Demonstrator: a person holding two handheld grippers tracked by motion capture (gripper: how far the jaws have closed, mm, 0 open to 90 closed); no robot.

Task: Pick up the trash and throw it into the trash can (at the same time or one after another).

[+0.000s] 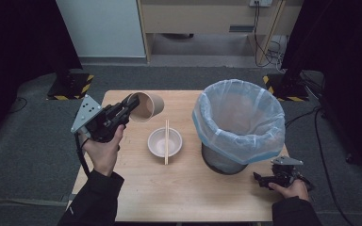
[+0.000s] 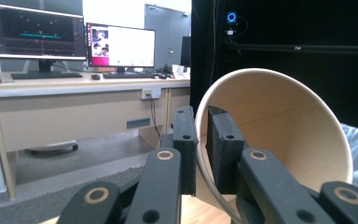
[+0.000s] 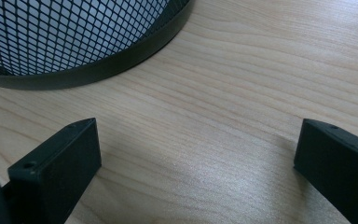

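Note:
My left gripper (image 1: pixel 131 104) is shut on the rim of a brown paper cup (image 1: pixel 147 106), held tilted on its side above the table's far left. In the left gripper view the cup (image 2: pixel 284 126) opens toward the camera, and the two black jaws pinch its wall at the gripper (image 2: pixel 202 140). A white bowl (image 1: pixel 165 142) sits mid-table with a pair of wooden chopsticks (image 1: pixel 166 141) laid across it. My right gripper (image 1: pixel 258 178) rests low at the table's front right, open; in its own view the gripper (image 3: pixel 198 163) has bare wood between its jaws.
A mesh waste bin (image 1: pixel 238 120) lined with a pale blue plastic bag stands at the right of the wooden table (image 1: pixel 188 193); its black base (image 3: pixel 98 65) lies just ahead of the right gripper. A desk with monitors (image 2: pixel 74 39) stands beyond the table.

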